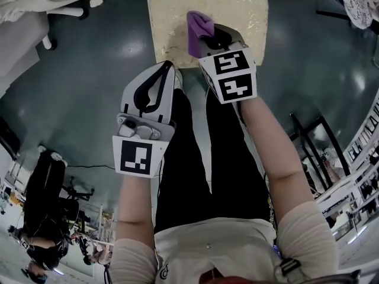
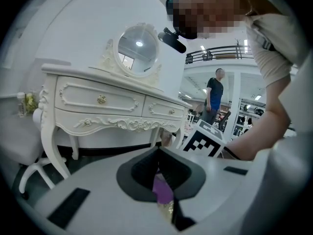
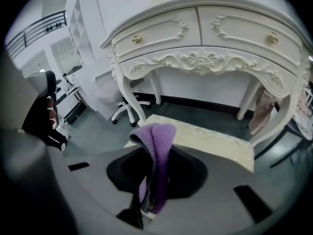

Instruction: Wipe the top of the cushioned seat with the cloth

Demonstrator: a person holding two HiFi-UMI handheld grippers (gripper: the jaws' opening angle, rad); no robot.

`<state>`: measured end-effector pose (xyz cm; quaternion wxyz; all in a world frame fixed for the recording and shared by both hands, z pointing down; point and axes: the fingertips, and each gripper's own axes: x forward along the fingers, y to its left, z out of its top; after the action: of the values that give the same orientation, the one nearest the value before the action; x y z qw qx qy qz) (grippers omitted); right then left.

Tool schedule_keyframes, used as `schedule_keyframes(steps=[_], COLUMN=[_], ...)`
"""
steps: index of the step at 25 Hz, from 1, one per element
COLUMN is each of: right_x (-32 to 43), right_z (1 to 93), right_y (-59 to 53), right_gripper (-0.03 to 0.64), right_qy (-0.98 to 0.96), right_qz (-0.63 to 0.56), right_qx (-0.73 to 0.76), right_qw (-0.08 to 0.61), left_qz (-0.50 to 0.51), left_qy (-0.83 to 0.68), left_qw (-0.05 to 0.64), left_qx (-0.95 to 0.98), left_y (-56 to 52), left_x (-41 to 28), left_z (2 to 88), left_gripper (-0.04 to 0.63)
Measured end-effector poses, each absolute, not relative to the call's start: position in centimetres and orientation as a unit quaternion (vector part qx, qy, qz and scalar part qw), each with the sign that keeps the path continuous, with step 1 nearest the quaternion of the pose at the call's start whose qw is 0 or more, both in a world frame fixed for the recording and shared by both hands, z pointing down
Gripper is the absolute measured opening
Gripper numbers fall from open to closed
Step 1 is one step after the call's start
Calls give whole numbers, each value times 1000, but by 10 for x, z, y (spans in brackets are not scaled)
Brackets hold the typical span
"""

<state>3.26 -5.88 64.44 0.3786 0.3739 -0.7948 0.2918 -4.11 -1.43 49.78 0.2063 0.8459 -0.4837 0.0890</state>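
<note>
The cushioned seat (image 1: 237, 16) is a cream-gold square pad at the top of the head view. A purple cloth (image 1: 198, 27) hangs over its near part, pinched in my right gripper (image 1: 212, 40), which is shut on it. In the right gripper view the cloth (image 3: 156, 146) sticks up out of the jaws, with the seat (image 3: 210, 141) just beyond. My left gripper (image 1: 167, 65) is shut and holds nothing, hovering at the seat's near-left corner. Through its finger gap a bit of the cloth (image 2: 163, 190) and the seat (image 2: 167, 210) show.
A white carved dressing table (image 3: 205, 48) with a round mirror (image 2: 138, 50) stands right behind the seat. A white office chair (image 3: 124, 109) is to the left. A black metal frame (image 1: 314, 135) stands at the right. A person (image 2: 213, 94) stands far off.
</note>
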Motion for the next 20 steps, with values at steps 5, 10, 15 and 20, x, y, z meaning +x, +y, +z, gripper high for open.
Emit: schedule_keyframes(steps=[5,10,15,20], right_x=[-43,-74,-70,-52], right_z=[657,675,693,691], right_y=[-48,-44,-50,-53], right_gripper=[86,86,86,86], right_qy=[-805,-804,-796,-792], right_qz=[299,306,303,316], right_qx=[354,348,351,346], right_qw=[371,373,389,391], left_qz=[96,108,107,100], left_qy=[-487,-493,-486,-475], left_qw=[208,216,227,230], left_qx=[843,836,837,843], left_y=[-2,6,10,4], left_x=[-96,-130,-134,-115], left_z=[510,525,541,543], left_gripper=[14,12,12,14])
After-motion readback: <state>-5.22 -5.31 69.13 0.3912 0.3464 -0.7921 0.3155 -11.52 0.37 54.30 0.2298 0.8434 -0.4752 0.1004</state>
